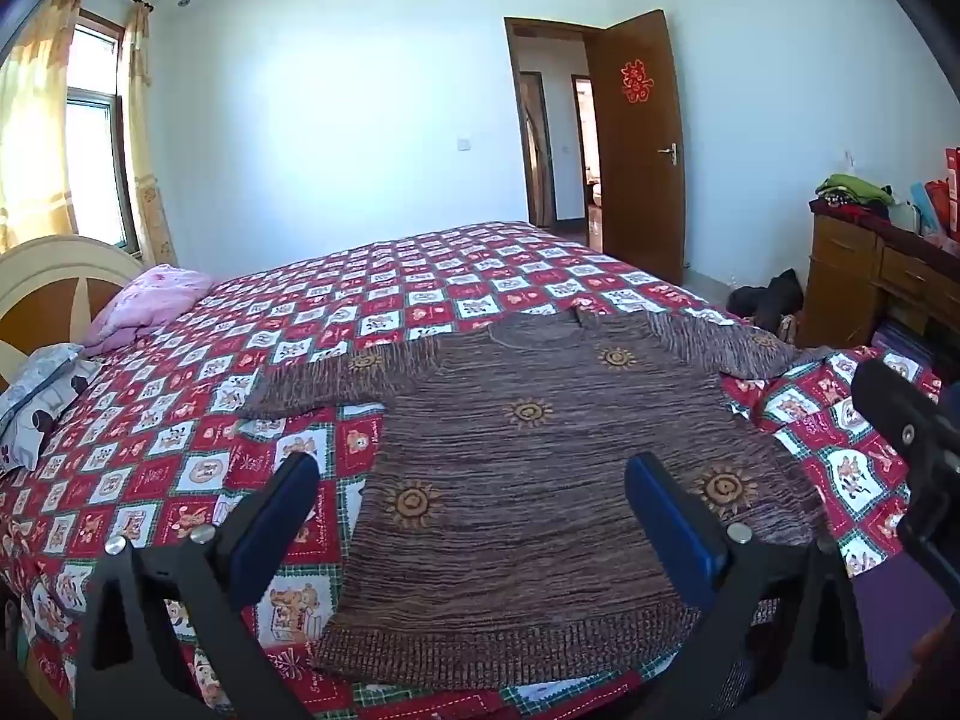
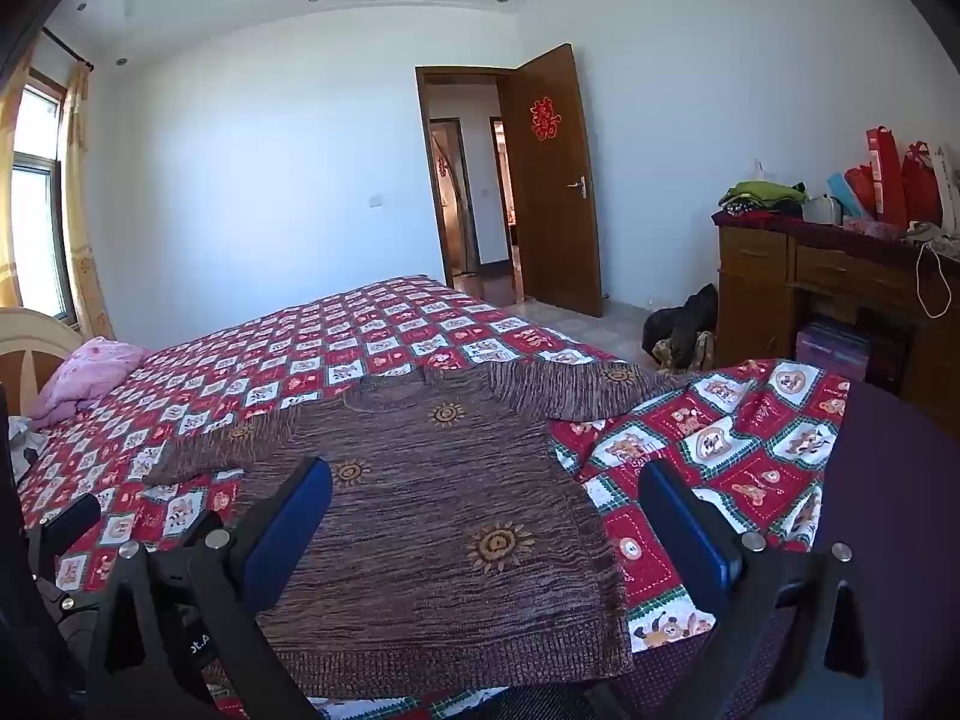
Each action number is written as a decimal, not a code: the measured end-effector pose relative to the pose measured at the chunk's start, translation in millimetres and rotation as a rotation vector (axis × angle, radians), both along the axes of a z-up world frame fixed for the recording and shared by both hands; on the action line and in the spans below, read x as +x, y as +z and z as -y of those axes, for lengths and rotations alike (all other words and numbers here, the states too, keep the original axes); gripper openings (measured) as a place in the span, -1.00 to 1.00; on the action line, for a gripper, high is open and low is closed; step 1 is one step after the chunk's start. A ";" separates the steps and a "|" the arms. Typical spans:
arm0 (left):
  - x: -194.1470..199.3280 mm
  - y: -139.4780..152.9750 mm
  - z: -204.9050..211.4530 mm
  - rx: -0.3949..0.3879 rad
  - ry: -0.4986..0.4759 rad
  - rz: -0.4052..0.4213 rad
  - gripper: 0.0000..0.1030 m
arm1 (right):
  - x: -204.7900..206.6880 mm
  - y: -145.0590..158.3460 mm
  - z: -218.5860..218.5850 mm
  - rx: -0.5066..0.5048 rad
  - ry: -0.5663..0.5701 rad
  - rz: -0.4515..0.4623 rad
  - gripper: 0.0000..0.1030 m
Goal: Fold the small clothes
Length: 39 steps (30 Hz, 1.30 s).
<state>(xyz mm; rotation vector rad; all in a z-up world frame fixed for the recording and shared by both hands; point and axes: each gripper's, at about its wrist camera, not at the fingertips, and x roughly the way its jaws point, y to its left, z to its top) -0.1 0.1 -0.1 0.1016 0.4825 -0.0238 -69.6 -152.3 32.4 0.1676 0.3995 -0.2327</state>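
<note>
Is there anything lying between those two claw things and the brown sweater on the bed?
Nothing visible. The sweater lies flat on the bedspread, and both the left gripper and right gripper hang open just above its lower half with only air between.

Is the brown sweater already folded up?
No, the brown sweater lies flat on the bedspread with both sleeves spread out to the sides, and neither claw is touching it.

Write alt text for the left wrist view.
A brown knit sweater with sun motifs lies flat, sleeves spread, on a red patchwork bedspread. The open left hand-held gripper hovers above its hem. Behind, an open wooden door.
</note>
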 end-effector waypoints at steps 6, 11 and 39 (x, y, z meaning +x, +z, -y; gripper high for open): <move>5.4 2.1 6.3 0.003 -0.007 -0.022 1.00 | 0.7 -0.7 2.4 0.007 -0.006 0.005 0.98; -0.8 -2.9 9.3 0.026 0.003 -0.004 1.00 | -1.9 -5.6 4.5 0.018 -0.010 -0.002 0.98; -1.2 -3.1 5.3 -0.001 0.000 -0.004 1.00 | 2.3 -1.7 7.5 0.030 -0.016 -0.017 0.98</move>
